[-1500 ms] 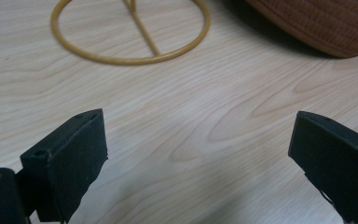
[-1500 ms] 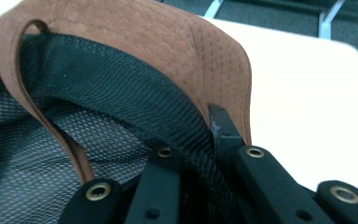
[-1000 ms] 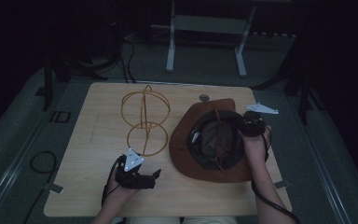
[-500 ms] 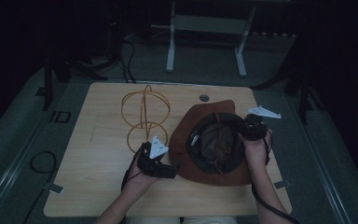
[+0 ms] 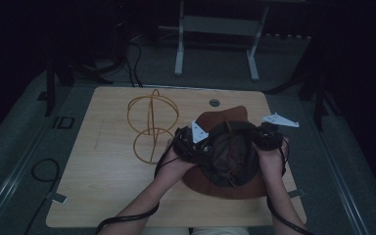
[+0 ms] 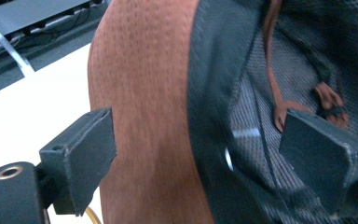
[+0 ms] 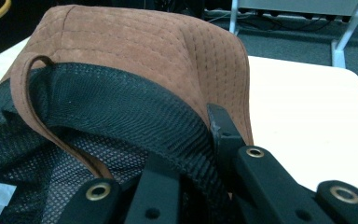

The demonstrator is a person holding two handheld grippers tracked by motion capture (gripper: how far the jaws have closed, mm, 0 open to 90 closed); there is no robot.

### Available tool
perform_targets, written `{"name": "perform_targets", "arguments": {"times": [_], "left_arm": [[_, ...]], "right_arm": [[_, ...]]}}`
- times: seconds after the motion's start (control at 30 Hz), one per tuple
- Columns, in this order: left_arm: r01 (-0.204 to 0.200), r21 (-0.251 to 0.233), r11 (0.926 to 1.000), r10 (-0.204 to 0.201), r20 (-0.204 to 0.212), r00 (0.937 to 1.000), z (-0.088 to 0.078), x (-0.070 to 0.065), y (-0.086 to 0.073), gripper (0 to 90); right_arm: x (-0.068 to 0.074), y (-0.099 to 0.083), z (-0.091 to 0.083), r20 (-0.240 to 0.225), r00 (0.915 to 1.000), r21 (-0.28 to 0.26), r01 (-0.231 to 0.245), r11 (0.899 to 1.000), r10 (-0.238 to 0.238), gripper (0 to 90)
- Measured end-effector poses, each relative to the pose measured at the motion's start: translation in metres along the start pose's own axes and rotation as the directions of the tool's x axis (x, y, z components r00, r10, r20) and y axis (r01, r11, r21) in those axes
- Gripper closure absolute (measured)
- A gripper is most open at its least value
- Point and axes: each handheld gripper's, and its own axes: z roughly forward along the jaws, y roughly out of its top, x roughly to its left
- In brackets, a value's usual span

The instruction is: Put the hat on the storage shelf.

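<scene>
High view: left tool [image 5: 201, 147] straddles hat [image 5: 235, 183] rim, right tool [image 5: 259, 139] clamps it.

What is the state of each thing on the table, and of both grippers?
Hat: upside down, lining up, on the table.
Wire stand: upright, untouched.
Left gripper: jaws apart astride the hat's edge, having just been closing.
Right gripper: shut on the hat's edge.

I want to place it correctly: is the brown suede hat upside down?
Yes, the brown suede hat lies upside down: its black mesh lining faces up.
</scene>
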Motion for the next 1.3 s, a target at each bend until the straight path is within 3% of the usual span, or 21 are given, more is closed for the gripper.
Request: {"name": "perform_targets", "arguments": {"times": [0.23,0.43,0.5,0.53,0.67,0.7,0.73,0.77,0.87,1.1,1.3], "left_arm": [[0.046,0.061,0.9971,-0.041,-0.077,0.9962,0.025,-0.003,0.014,15.3],[0.039,0.065,0.9971,-0.026,-0.196,0.9802,0.040,-0.012,0.018,28.4],[0.044,0.073,0.9964,-0.028,-0.212,0.9768,0.043,-0.013,0.019,32.4],[0.039,0.076,0.9964,-0.021,-0.224,0.9743,0.044,-0.013,0.020,42.5],[0.033,0.088,0.9956,-0.010,-0.252,0.9677,0.048,-0.014,0.019,63.4],[0.040,0.083,0.9958,-0.018,-0.247,0.9689,0.048,-0.013,0.018,73.7],[0.038,0.088,0.9953,-0.016,-0.238,0.9711,0.048,-0.013,0.018,73.7],[0.035,0.085,0.9958,-0.014,-0.237,0.9713,0.047,-0.013,0.018,81.3],[0.029,0.077,0.9966,-0.010,-0.234,0.9721,0.045,-0.013,0.018,85.5],[-0.010,0.039,0.9992,0.018,-0.212,0.9771,0.031,-0.007,0.026,87.0],[-0.011,-0.025,0.9996,0.007,-0.186,0.9825,0.019,-0.002,0.030,87.0]], "right_arm": [[-0.001,0.001,-0.006,-0.006,1.0000,-0.007,-0.008,1.000,0.008,84.1],[0.003,0.000,-0.009,-0.025,0.9997,-0.009,-0.007,1.000,0.007,84.0],[0.004,0.000,-0.010,-0.025,0.9997,-0.008,-0.007,1.000,0.006,84.1],[0.004,-0.001,-0.010,-0.028,0.9996,-0.005,-0.009,1.000,0.009,84.0],[0.005,-0.004,-0.010,-0.029,0.9995,0.007,-0.010,1.000,0.010,84.0],[0.006,-0.007,-0.009,-0.033,0.9994,0.014,-0.011,1.000,0.011,84.0],[0.006,-0.007,-0.009,-0.033,0.9994,0.014,-0.011,1.000,0.011,84.0],[0.006,-0.009,-0.008,-0.041,0.9990,0.020,-0.016,1.000,0.017,84.0],[0.006,-0.010,-0.008,-0.045,0.9988,0.021,-0.018,1.000,0.019,84.0],[0.009,-0.013,-0.017,-0.070,0.9974,0.007,-0.015,1.000,0.016,80.0],[0.009,-0.015,-0.034,-0.136,0.9907,0.005,-0.005,1.000,0.006,61.1]]}}
